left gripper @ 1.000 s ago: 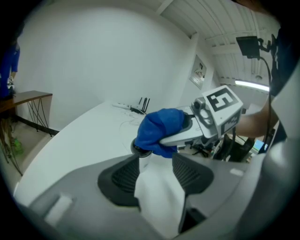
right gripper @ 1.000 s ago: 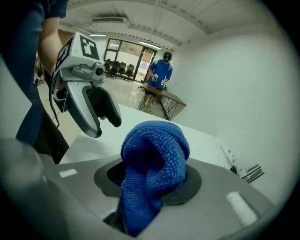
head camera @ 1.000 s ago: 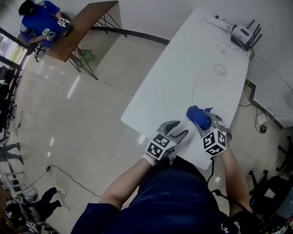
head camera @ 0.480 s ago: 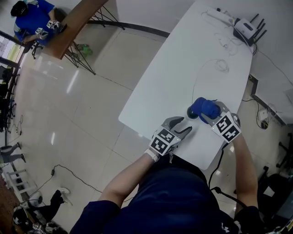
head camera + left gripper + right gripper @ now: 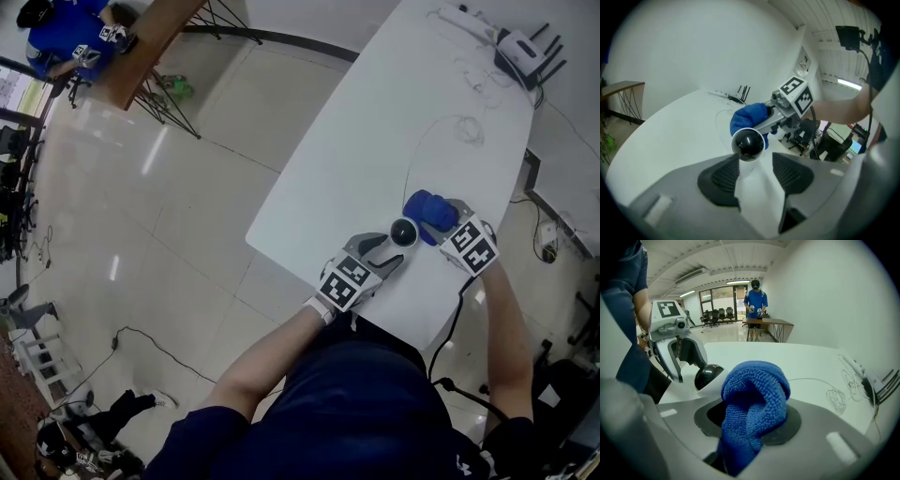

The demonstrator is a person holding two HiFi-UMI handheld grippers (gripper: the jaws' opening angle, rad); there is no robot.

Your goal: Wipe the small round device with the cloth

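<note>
L claw grips the small round device, and R claw, squeezing the blue cloth, has come right beside it, so wiping can prob. start.

Head view: both forearms reach forward over the lap. The left forearm slants up and to the right; the left gripper points the same way, its jaws closed on the white body of the small round device. The right forearm runs almost straight up; the right gripper angles up-left, jaws clamped on the bunched cloth. The two gripper tips lie near each other.
</note>
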